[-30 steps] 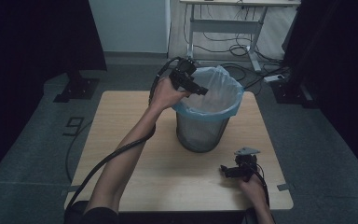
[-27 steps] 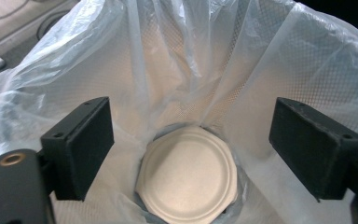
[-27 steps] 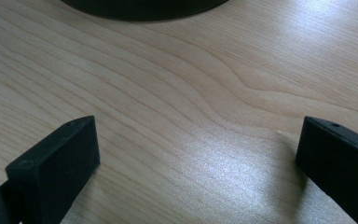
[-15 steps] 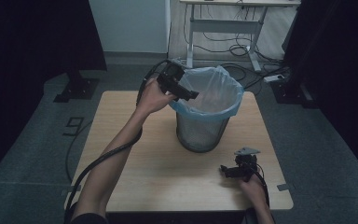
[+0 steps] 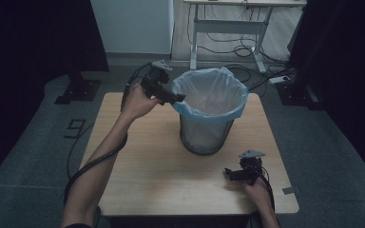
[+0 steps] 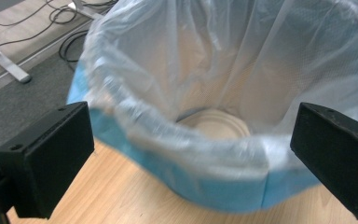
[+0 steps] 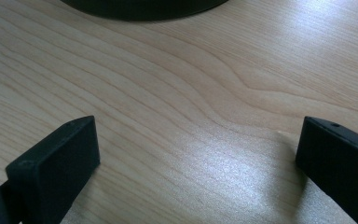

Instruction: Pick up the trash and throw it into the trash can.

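The left gripper [image 5: 179,99] hangs raised at the near-left rim of the bin [image 5: 208,137], its jaws spread wide and holding nothing, pointing at the bag's [image 5: 214,95] folded-over edge. In the left gripper view the jaws frame that edge [image 6: 200,182] without touching it. The right gripper [image 5: 229,174] rests low on the table [image 5: 142,180], near the front right corner and well apart from the bin, its jaws also wide apart over bare wood. Judging by this, the bag is already seated in the bin and turned over the rim; what may remain is tidying or tugging the edge. The bin is a dark mesh cylinder standing upright at the middle of the table. Its liner is thin, translucent pale blue plastic, crinkled, with a bluer band where it doubles over the rim.
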`<state>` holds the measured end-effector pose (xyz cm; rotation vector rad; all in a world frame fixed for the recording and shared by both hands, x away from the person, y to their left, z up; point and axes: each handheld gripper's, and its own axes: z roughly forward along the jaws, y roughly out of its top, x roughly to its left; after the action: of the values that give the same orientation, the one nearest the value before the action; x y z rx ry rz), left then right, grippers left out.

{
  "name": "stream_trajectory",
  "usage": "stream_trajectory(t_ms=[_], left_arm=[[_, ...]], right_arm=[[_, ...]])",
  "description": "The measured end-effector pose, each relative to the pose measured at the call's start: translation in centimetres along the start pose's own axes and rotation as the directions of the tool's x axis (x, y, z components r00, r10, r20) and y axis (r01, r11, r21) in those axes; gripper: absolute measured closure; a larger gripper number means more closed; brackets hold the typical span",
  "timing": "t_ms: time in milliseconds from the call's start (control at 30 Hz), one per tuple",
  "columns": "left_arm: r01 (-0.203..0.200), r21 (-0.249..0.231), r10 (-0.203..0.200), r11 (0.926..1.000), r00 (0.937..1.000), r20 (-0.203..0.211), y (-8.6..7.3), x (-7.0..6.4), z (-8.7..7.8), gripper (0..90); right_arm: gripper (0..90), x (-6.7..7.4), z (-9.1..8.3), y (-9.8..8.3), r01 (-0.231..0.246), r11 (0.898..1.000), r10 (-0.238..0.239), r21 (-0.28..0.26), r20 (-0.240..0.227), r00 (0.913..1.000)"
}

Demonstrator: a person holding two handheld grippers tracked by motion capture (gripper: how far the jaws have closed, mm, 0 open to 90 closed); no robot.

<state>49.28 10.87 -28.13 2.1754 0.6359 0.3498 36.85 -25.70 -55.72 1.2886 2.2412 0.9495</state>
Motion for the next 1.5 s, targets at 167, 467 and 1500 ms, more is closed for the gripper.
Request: stream_trajectory(t_ms=[167,467,1500], left_arm=[[0.002,-0.019,-0.003,0.9998,0.9997,-0.026,-1.5,0.6,-1.3,0.0],[0.023,-0.032,-0.025,0.9992,0.9975,-0.067,-4.3,1.7,-3.0,0.0],[0.134,-0.084,-0.144,0.9875,0.9798,-0.139,-15.9,3.9,-5.0,0.0]], right_arm=[[0.0,0.0,0.0,0.0,-0.001,1.0,0.001,0.0,0.0,1.0],[0.0,0.1,0.0,0.0,-0.001,1.0,0.001,0.0,0.0,1.0],[0.0,0.1,0.0,0.0,-0.001,1.0,0.001,0.001,0.001,1.0]])
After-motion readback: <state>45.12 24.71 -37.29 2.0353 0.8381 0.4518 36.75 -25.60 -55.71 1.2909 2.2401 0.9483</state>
